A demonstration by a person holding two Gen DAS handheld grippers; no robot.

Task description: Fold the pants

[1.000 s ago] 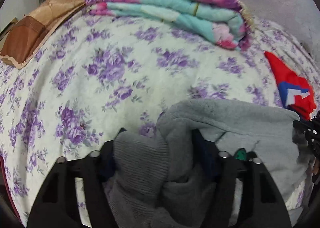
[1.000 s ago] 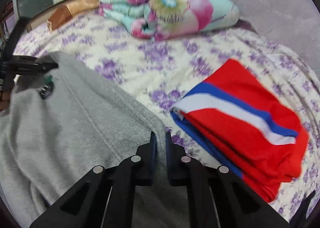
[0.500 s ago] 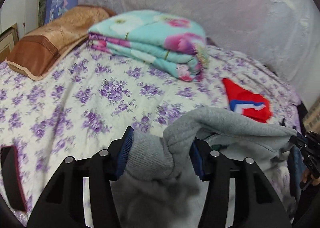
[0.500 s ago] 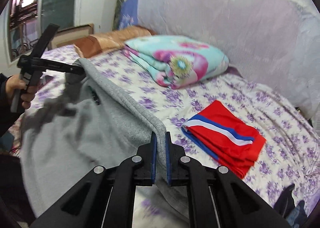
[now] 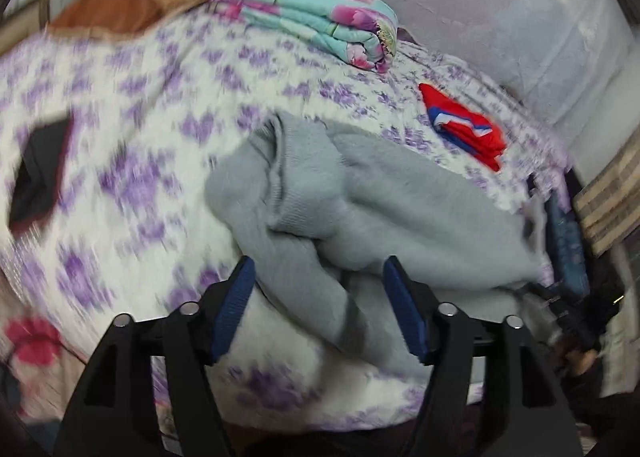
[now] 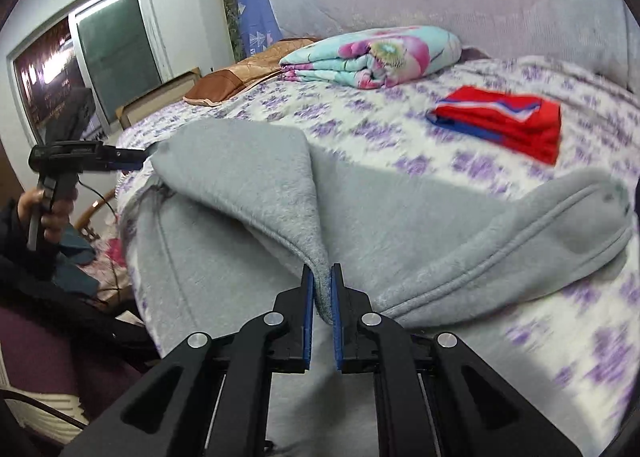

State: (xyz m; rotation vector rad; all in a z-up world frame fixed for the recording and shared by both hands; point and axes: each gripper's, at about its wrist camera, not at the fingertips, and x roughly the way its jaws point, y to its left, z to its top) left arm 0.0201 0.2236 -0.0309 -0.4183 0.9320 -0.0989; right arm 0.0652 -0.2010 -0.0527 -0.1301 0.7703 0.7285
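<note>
Pinching a fold of the grey pants (image 6: 400,217), the right gripper (image 6: 322,297) angles down over the bed (image 6: 460,141), jaws clamped on the cloth edge. At nine o'clock in the right view, a hand (image 6: 44,209) holds the left gripper (image 5: 320,297); its jaws are opening, cloth lying slack between them. Pants sprawl across the bed's near edge, folded red shorts (image 6: 508,125) at two o'clock.
</note>
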